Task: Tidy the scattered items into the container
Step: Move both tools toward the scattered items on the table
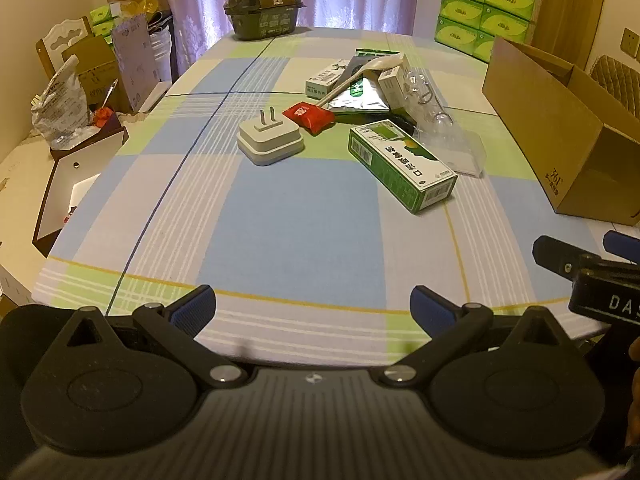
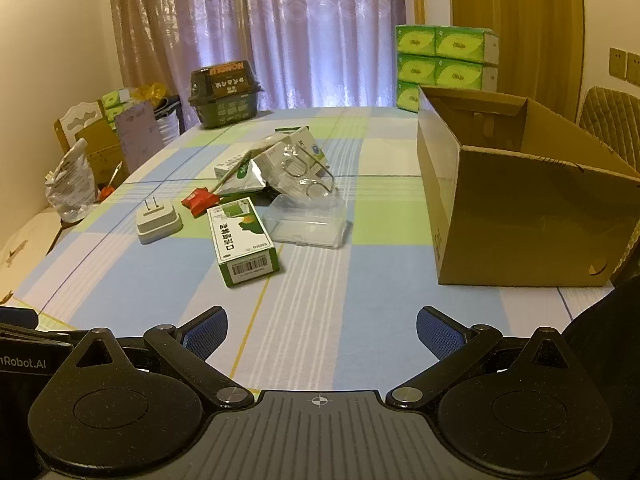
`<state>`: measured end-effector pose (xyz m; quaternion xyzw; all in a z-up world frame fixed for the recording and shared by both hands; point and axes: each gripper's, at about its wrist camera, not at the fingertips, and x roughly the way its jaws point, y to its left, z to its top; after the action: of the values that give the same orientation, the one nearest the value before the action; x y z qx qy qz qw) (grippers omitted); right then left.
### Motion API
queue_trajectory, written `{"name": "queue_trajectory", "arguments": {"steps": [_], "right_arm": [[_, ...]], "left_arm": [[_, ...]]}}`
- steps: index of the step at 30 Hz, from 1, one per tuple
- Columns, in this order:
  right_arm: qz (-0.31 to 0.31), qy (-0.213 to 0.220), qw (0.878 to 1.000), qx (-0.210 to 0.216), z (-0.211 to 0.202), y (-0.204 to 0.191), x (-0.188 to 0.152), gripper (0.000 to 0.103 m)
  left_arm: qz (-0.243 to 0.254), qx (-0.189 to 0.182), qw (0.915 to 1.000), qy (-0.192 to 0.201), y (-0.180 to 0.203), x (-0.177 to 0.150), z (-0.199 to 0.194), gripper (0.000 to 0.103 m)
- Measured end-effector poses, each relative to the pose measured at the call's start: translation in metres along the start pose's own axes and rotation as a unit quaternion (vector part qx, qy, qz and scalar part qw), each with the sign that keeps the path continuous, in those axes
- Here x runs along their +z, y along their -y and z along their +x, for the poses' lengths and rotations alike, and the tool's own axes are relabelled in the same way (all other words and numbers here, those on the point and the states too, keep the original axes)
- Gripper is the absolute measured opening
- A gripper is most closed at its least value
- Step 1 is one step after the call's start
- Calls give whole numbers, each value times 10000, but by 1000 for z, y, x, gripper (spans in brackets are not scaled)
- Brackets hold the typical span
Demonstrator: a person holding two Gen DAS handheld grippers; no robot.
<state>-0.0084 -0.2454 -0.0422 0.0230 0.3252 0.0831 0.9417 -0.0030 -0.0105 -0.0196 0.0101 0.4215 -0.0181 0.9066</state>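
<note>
On the checked surface (image 2: 320,312) nothing's picked yet: both grippers' fingers gape wide and empty, the green carton (image 2: 244,240) nearest, likely first, cardboard box (image 2: 520,216) waiting right.

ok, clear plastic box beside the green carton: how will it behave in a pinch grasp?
The clear rectangular plastic box looks thin-walled, so it probably flexes under squeeze. Its glossy surface may slip. It appears empty, likely light, and could skid on the checked tablecloth if nudged.
</note>
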Motion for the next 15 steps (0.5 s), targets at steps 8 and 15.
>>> {"name": "queue_trajectory", "arguments": {"steps": [8,15], "right_arm": [[12,-20,10000,-4,0,1,-1,103],[1,-27,10000,-3,1,0,-1,103]], "left_arm": [[-20,-87,10000,-7,0,1,-1,102],[-87,-98,9999,-50,-2,2,0,102]]}}
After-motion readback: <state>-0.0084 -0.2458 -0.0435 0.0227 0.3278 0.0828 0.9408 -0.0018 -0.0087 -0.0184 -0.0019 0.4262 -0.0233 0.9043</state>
